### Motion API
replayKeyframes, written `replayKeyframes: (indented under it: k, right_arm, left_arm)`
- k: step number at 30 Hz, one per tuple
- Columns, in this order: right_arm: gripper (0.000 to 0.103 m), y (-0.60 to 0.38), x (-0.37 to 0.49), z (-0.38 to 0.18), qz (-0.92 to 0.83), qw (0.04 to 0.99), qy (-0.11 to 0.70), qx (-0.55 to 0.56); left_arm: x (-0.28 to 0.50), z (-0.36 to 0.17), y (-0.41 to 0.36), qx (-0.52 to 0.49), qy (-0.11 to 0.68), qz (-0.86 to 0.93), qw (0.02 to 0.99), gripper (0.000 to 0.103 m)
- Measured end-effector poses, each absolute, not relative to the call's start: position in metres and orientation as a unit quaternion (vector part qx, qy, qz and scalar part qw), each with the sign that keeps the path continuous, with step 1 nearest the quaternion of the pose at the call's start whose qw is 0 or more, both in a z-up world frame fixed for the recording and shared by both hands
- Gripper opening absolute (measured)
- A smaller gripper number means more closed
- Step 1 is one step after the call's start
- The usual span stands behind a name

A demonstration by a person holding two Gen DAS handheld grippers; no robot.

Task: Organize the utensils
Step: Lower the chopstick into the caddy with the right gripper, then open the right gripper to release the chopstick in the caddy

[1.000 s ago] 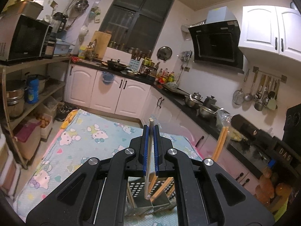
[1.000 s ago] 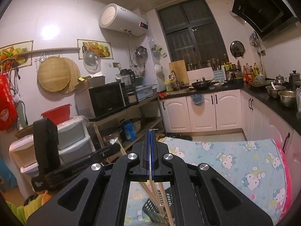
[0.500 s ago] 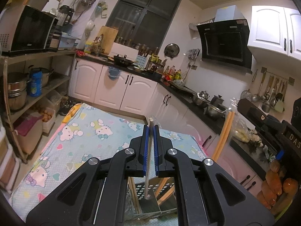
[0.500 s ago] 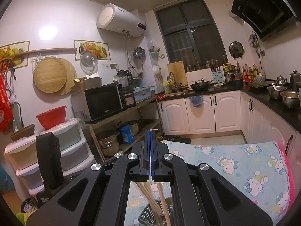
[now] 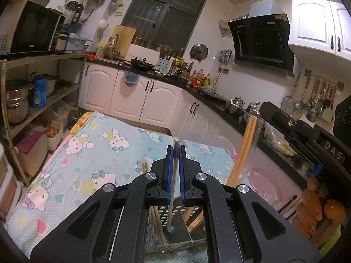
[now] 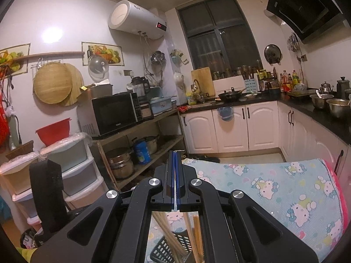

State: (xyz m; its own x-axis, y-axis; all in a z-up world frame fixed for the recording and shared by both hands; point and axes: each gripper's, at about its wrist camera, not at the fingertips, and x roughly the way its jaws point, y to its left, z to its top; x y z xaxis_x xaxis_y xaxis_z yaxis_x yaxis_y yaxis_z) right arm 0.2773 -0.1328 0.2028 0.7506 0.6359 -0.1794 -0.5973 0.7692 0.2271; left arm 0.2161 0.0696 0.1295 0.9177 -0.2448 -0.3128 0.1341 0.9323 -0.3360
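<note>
Filling the lower middle of both views: table under a pale blue cartoon-cat cloth [image 5: 105, 151], pink-edged on its far right side in the right wrist view [image 6: 307, 188]. Beyond it, white base cabinets [image 5: 131, 96] under a dark counter [image 5: 210, 96], crowded with a wok, bottles and steel bowls. On the left, open wooden shelving [image 6: 140, 129] carrying a black microwave [image 6: 114, 114].

Closer in, left gripper [image 5: 176, 171] with blue pads clamped on a thin stick in a clear wrapper [image 5: 173, 188], held nearly upright, lower end reaching down into a dark perforated utensil basket [image 5: 173, 217] just under the jaws. Already standing in that basket: several tan chopsticks [image 5: 158, 223], leaning. Flat on the cloth just left of the gripper, another wrapped pair of chopsticks [image 5: 145, 166].

To the right in the left wrist view, right gripper's black body and the bare hand [image 5: 313, 206] under it, with a pair of long orange-tan chopsticks in clear plastic [image 5: 243, 149] slanting down toward the basket. In its own view, right gripper [image 6: 175, 182] pressed shut on a sliver of that clear plastic, basket rim [image 6: 166, 249] and chopsticks below.
</note>
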Motion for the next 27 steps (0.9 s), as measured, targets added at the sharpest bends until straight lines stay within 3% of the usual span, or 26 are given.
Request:
replayKeyframes:
  k: [27]
  right_arm:
    - [0.001,-0.150,0.263,0.135,0.291,0.946,0.135,0.040]
  left_arm:
    - [0.217,0.092,0.059,-0.151,0.206,-0.098,0.962,0.001]
